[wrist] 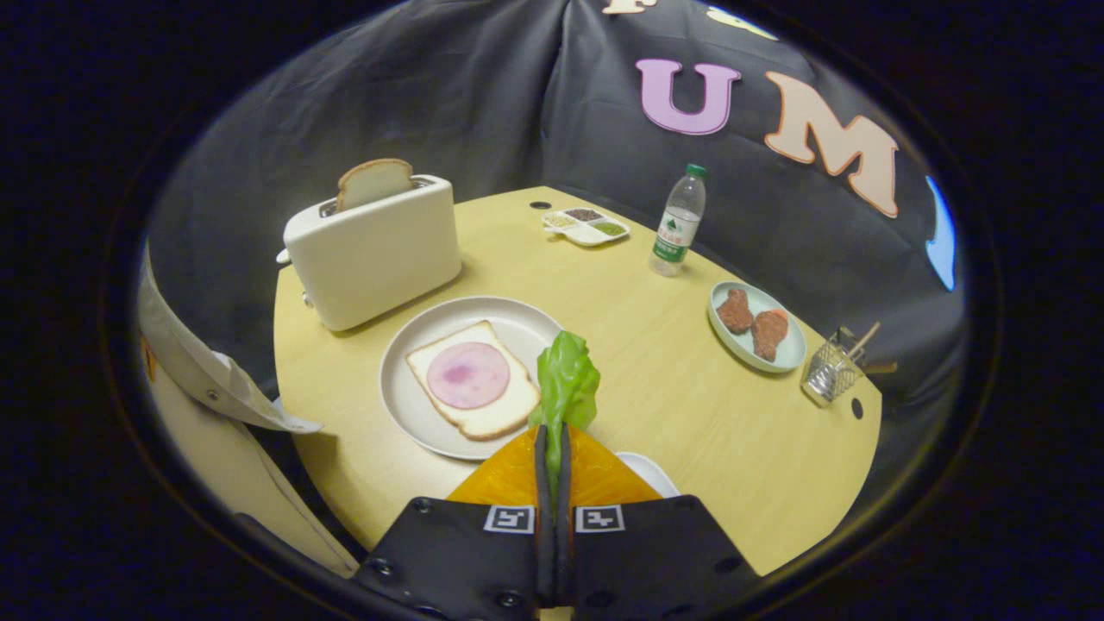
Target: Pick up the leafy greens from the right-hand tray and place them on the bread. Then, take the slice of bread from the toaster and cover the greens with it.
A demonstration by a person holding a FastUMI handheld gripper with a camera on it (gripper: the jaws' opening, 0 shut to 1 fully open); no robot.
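My gripper [552, 435] is shut on a leaf of green lettuce [567, 384], which sticks up from between the fingertips, above the table. Just ahead and to the left lies a round white plate [423, 423] with a slice of bread [504, 412] topped by a pink round of ham [468, 374]. Beyond the plate stands a white toaster [373, 250] with a second bread slice [373, 182] poking out of its slot. A white tray rim [651, 473] peeks out right beside my fingers.
A pale blue plate [780, 358] with two pieces of brown meat sits to the right. A water bottle [678, 222] and a small divided condiment dish [586, 226] stand at the back. A wire basket [830, 371] is at the right table edge. A person's sleeve [203, 362] is at left.
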